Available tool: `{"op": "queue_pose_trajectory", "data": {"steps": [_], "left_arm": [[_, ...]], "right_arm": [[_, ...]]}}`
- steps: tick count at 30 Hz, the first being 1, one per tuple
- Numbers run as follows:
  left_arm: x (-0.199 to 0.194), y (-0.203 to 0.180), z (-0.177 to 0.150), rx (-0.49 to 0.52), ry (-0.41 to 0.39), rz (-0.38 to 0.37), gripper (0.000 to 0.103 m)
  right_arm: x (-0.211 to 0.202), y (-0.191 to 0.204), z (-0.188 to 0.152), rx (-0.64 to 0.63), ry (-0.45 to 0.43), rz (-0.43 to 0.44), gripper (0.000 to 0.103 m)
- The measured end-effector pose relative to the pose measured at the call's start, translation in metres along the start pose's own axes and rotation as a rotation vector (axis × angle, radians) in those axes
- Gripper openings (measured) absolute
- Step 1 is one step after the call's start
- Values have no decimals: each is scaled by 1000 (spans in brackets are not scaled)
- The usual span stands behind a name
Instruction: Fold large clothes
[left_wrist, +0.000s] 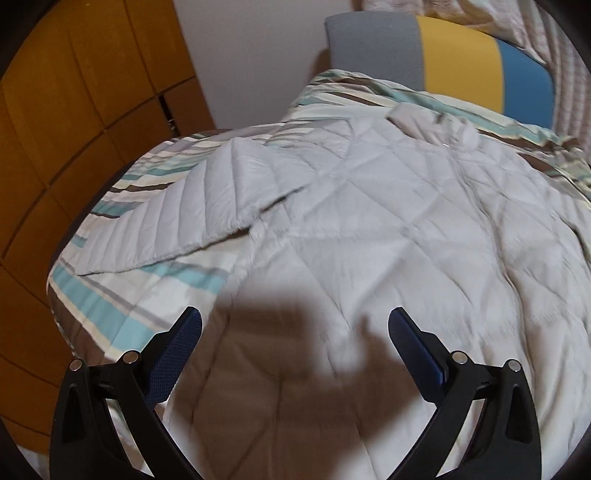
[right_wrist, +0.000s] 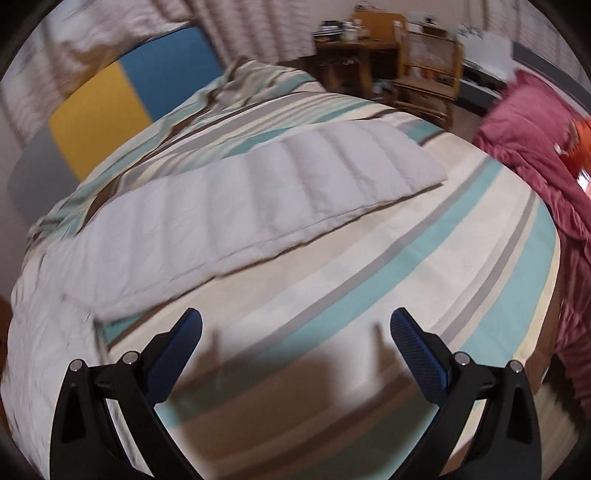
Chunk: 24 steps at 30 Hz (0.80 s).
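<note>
Right now a pale grey quilted jacket (left_wrist: 369, 206) lies spread flat on the bed, on top of a striped bedcover (left_wrist: 110, 295) of teal, cream, grey and brown bands. Seen from the left wrist camera, its front faces up, with the collar (left_wrist: 410, 118) at the far end near the headboard (left_wrist: 461, 62) (grey, yellow and blue panels) and one sleeve (left_wrist: 177, 214) stretched out to the left across the stripes. The left tool (left_wrist: 295, 321) hovers over the near hem of the jacket, its jaws spread wide and holding nothing; its shadow falls on the fabric just below.

From the right wrist camera, the jacket's other sleeve (right_wrist: 258, 195) lies straight out across the bedcover (right_wrist: 406, 258), reaching to the far right. The right tool (right_wrist: 295, 321) is also wide apart and empty, above bare striped cover just beside the jacket body at the left. A dark pink garment (right_wrist: 535, 147) sits at the bed's right edge, well apart from the sleeve. Wooden furniture (right_wrist: 388, 62) stands far behind.
</note>
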<state>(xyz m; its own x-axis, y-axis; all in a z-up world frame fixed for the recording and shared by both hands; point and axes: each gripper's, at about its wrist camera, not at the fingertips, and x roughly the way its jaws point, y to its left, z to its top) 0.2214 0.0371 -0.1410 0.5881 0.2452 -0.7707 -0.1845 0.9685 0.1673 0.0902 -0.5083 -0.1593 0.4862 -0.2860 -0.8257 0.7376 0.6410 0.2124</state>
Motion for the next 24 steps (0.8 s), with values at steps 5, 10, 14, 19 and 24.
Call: {"op": "queue_pose_trajectory", "data": {"steps": [5, 10, 14, 19, 24], "left_arm": [[38, 0, 12, -15, 38, 16, 100], [62, 8, 18, -70, 53, -23, 100], [69, 10, 20, -53, 27, -34, 100], [73, 8, 20, -23, 25, -28, 100], [75, 4, 13, -6, 13, -9, 100]], "right_arm": [[27, -36, 21, 183, 20, -16, 99], [30, -52, 36, 285, -43, -15, 93], [37, -62, 48, 368, -83, -30, 80], [51, -69, 67, 425, -124, -41, 58], [60, -65, 74, 394, -147, -35, 25]]}}
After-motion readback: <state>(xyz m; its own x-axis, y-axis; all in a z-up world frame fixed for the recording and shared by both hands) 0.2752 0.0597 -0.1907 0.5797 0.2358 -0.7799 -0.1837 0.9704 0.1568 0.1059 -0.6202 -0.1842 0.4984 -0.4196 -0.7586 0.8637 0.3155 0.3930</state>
